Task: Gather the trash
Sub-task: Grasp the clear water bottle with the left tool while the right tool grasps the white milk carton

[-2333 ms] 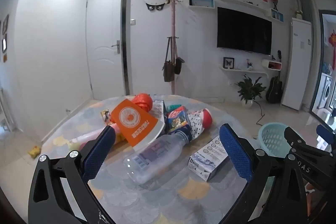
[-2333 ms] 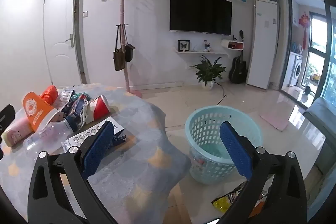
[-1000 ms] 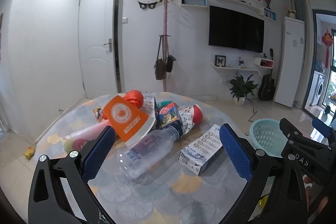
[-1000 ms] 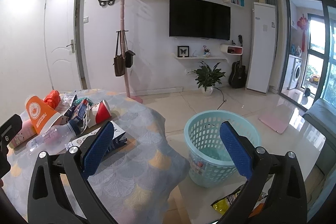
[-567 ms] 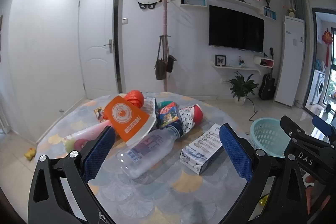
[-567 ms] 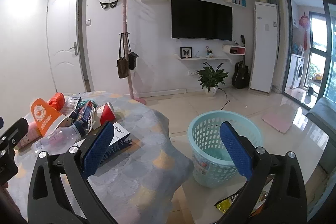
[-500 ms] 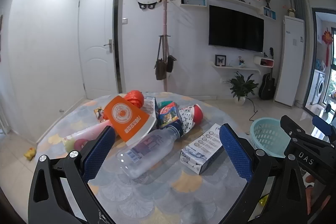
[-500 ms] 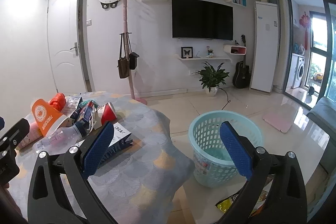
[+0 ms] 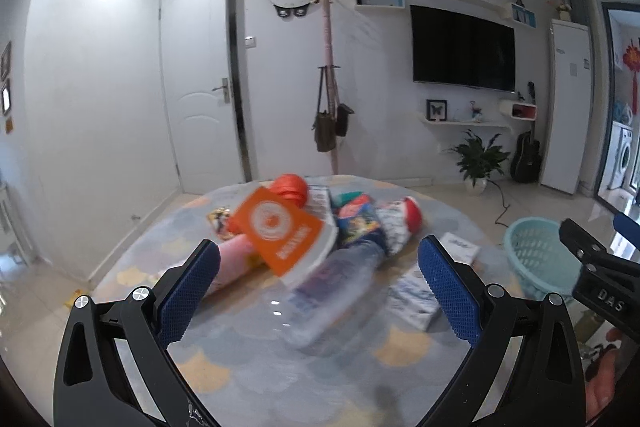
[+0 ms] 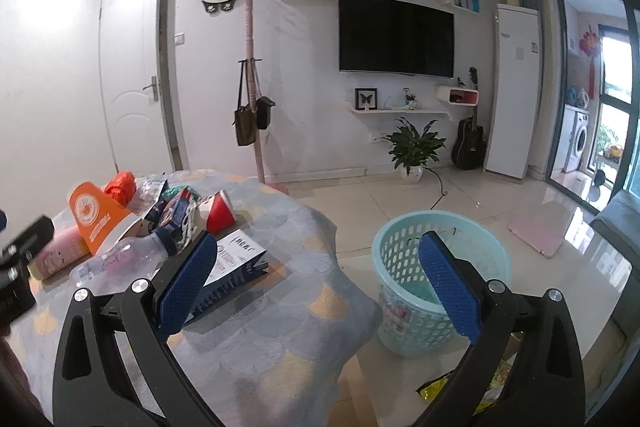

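Both grippers have eased in toward the pile since the earlier frames, the left one fast enough that its view smears the trash. The left gripper [image 9: 318, 277] hangs above the table [image 9: 248, 371] with its jaws spread wide and nothing between them, aimed at the clear bottle [image 9: 332, 291] lying on its side just ahead. The right gripper [image 10: 318, 277] is just as wide and just as empty, held over the table's edge with the box [image 10: 234, 267] close by its left finger and the basket [image 10: 440, 283] on the floor off to its right. Beyond the bottle sit the orange carton [image 9: 280, 237], a pink tube [image 9: 236, 259] beside it, a crumpled orange bag [image 9: 290, 187] behind, a snack packet [image 9: 356, 223] and a red-ended cup [image 9: 408, 217], all heaped and touching. The basket seems to hold a scrap or two low down, though through the mesh I can't be sure what. A yellow wrapper [image 10: 444, 387] lies on the floor near its foot. By my reckoning the job is barely begun: the whole heap is on the table, neither tool has a grip on anything, and every piece has yet to be carried across and dropped in the basket.
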The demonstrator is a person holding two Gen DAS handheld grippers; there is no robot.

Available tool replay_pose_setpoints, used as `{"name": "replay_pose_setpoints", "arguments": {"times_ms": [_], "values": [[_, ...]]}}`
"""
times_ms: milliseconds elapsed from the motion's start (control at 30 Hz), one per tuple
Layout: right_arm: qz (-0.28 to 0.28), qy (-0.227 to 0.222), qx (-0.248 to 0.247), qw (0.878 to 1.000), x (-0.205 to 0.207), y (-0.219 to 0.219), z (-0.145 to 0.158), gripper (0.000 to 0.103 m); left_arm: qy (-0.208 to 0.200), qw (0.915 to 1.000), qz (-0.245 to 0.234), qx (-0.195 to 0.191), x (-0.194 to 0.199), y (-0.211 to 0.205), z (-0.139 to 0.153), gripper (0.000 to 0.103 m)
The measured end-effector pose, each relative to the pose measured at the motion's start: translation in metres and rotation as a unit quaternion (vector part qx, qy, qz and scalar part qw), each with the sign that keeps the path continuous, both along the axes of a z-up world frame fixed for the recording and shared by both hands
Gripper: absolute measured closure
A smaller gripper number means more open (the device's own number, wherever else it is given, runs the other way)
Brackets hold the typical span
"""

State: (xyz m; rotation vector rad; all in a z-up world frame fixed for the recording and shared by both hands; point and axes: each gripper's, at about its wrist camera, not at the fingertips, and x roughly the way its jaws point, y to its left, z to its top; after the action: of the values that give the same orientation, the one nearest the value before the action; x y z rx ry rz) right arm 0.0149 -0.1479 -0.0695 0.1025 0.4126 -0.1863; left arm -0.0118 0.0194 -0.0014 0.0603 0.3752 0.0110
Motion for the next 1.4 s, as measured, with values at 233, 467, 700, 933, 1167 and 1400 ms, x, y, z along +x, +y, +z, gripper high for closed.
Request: {"name": "replay_pose_setpoints", "arguments": {"times_ms": [233,467,700,933,1167,1400], "values": [[0.076,0.031,-0.003,0.997,0.014,0.035,-0.008,0.042,0.058,0.9973,-0.043,-0.01,0.024,0.034,-0.012,0.007],[0.147,0.095,0.038,0.984,0.03,0.061,-0.037,0.051,0.162,0.9818,-0.094,-0.031,0.072,0.048,-0.046,0.011],[0.18,0.158,0.059,0.969,0.062,0.081,-0.064,0.051,0.208,0.9711,-0.11,-0.041,0.096,0.046,-0.062,0.012],[0.147,0.175,0.052,0.972,0.073,0.068,-0.074,0.051,0.242,0.9584,-0.136,-0.067,0.104,0.038,-0.072,0.03],[0.081,0.18,0.054,0.979,0.07,0.016,-0.079,0.051,0.263,0.9327,-0.216,-0.119,0.084,0.018,-0.07,0.032],[0.075,0.17,0.086,0.979,0.066,-0.018,-0.069,0.051,0.28,0.9277,-0.212,-0.128,0.098,0.0,-0.081,0.03]]}}
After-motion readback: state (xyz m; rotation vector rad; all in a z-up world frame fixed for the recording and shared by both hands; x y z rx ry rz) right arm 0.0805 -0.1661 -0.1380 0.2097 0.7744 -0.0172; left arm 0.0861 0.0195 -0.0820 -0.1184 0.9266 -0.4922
